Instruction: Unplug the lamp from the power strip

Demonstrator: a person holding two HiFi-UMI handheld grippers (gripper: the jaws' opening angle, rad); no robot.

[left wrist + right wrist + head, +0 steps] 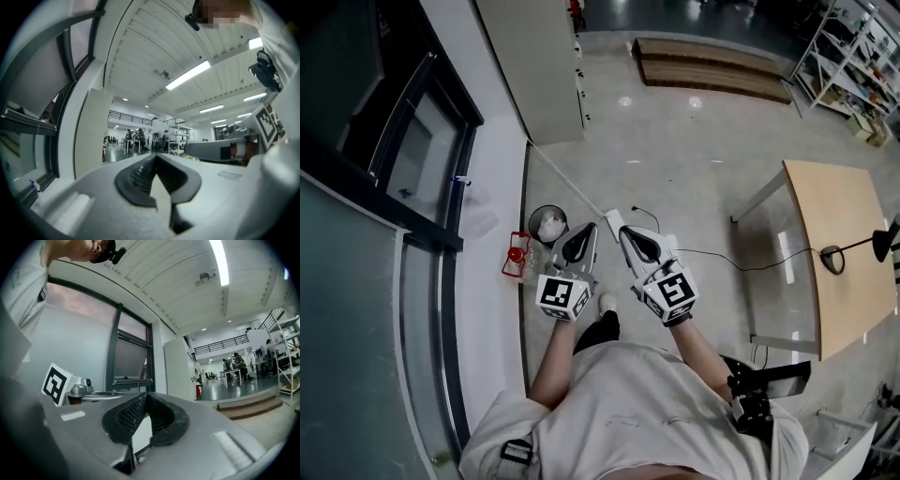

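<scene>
The person is standing over the power strip (613, 223), which is lying on the pale floor (694, 141). Both hands are holding their tools level, above and just in front of it. The left gripper (589, 228) is keeping its fingers (140, 174) pressed together at the tips with nothing between them. The right gripper (625, 232) is doing the same, its fingers (125, 417) closed and empty.

The lamp (832, 260) is sitting well to the right of the strip on a tan surface (844, 309). Its black cord (748, 269) is trailing across the floor toward the strip. A black plug end (634, 208) is lying just beside the strip, and whether it is touching I cannot tell. A round bin (547, 223) is standing just left of the strip.
</scene>
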